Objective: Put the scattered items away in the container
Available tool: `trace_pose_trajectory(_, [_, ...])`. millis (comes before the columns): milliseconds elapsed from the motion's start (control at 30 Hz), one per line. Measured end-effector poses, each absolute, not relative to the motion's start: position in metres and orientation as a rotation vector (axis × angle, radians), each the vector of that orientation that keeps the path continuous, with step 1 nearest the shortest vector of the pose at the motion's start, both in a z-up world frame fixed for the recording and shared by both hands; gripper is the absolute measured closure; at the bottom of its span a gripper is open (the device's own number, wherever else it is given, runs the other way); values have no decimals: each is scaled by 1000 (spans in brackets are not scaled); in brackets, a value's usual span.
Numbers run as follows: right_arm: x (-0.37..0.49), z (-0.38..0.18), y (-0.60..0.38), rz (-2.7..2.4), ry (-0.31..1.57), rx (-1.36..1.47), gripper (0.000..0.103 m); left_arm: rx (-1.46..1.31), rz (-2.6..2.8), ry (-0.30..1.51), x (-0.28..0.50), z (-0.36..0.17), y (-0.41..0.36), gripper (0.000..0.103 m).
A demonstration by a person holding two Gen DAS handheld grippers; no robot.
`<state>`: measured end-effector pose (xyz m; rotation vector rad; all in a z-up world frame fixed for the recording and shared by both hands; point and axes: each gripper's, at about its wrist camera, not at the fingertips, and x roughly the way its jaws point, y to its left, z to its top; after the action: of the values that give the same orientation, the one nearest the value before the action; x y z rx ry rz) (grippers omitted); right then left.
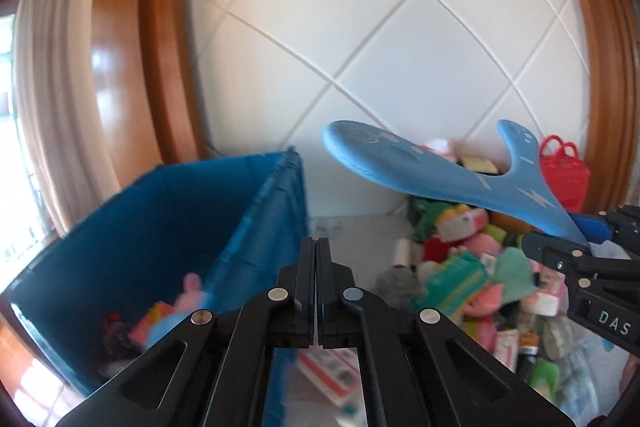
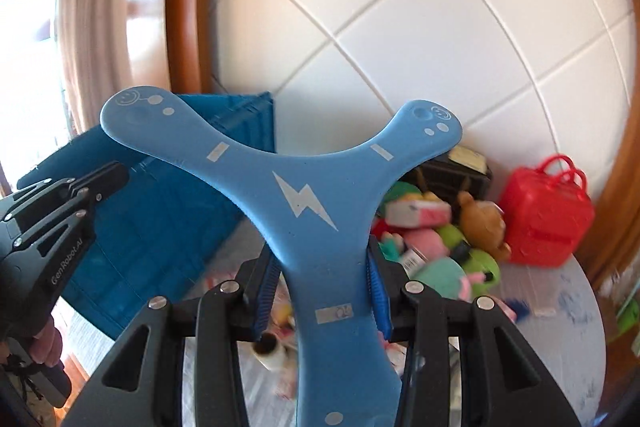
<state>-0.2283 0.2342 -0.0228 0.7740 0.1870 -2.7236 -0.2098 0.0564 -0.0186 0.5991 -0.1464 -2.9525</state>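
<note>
Your right gripper [image 2: 322, 291] clamped one arm of the blue boomerang [image 2: 304, 203]; your left gripper [image 1: 316, 291] was closed, empty. Its wide arms could have snagged the blue bin's [image 1: 168, 211] rim.

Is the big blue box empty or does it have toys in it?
Not empty. The blue box already has a few toys at the bottom, with lots of room left.

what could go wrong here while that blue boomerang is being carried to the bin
The right gripper pinches the boomerang by one arm only, so the two free arms could catch the blue bin rim or wall and twist it loose. The left gripper, shut and empty, sits close beside the bin, so the two could bump each other.
</note>
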Motion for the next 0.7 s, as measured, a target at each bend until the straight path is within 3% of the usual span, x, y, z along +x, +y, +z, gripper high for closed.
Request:
trace_pose_trajectory(167, [-243, -10, 185, -2712, 191, 738, 63, 643, -2950, -148, -218, -18, 22, 103])
trace_pose_trajectory(333, [-258, -42, 180, -2711, 190, 877, 63, 824, -2982, -113, -222, -54, 22, 98])
trace_pose_trajectory(400, [-260, -62, 185, -2708, 193, 952, 63, 902, -2980, -99, -226, -71, 27, 91])
trace_pose_trajectory(467, [-262, -85, 193, -2699, 182, 1036, 63, 983, -2979, -104, -227, -92, 37, 70])
trace_pose_trajectory(600, [-259, -126, 221, -2683, 137, 1177, 63, 961, -2967, -269, -215, -120, 70, 45])
trace_pose_trajectory(633, [-257, -134, 228, -2680, 127, 1204, 63, 1012, -2981, -239, -214, -124, 75, 40])
trace_pose_trajectory(700, [-254, -147, 241, -2672, 110, 1244, 63, 1095, -2980, -194, -210, -136, 87, 40])
